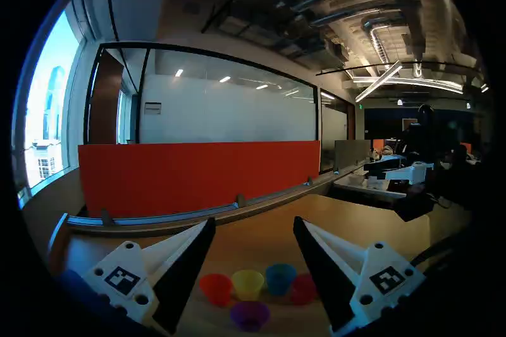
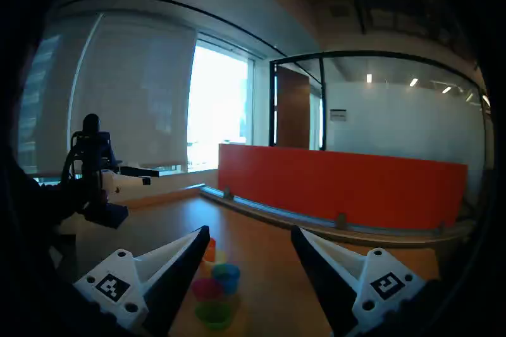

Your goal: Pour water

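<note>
Several small coloured cups stand close together on the wooden desk. In the left gripper view I see an orange cup, a yellow cup, a blue cup, a red cup and a purple cup low between my fingers. My left gripper is open above and short of them, holding nothing. In the right gripper view the blue cup, a pink cup, a green cup and the orange cup sit near the left finger. My right gripper is open and empty.
An orange divider panel with a metal rail runs along the desk's far edge. Bright windows lie beyond. A white and black device, held by a dark sleeve, hangs over the desk's left side. Cluttered desks stand far right.
</note>
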A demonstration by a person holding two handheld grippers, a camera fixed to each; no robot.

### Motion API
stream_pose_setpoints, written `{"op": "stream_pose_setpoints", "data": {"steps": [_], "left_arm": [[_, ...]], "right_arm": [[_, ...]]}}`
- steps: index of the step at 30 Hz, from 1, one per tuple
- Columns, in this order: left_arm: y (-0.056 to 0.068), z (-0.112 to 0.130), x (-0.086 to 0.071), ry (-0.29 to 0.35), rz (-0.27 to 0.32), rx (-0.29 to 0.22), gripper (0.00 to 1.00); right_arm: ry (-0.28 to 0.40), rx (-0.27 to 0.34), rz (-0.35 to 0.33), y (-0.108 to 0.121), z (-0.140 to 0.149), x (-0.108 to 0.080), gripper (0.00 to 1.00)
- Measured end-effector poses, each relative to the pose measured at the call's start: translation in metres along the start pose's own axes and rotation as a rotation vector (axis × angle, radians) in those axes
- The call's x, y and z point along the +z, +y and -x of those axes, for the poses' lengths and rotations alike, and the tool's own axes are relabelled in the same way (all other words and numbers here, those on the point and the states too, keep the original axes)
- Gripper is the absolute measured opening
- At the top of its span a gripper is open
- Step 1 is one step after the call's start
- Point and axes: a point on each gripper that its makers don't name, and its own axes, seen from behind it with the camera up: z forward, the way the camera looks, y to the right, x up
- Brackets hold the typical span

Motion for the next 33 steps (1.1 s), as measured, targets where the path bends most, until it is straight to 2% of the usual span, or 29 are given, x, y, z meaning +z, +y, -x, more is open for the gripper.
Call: {"op": "stream_pose_setpoints", "data": {"steps": [12,20,23,33], "left_arm": [[0.007,0.019,0.006,-0.118,0.079,0.049,0.92],[0.012,0.037,0.011,-0.213,0.134,0.078,0.92],[0.018,0.043,0.013,-0.238,0.157,0.091,0.92],[0.029,0.055,0.021,-0.293,0.204,0.129,0.92]], "right_arm": [[-0.114,-0.034,-0.087,-0.022,0.018,-0.001,0.99],[-0.237,-0.038,-0.136,-0.029,0.042,-0.009,0.99],[-0.267,-0.048,-0.146,-0.030,0.049,-0.010,0.99],[-0.292,-0.084,-0.179,-0.039,0.056,-0.011,1.00]]}}
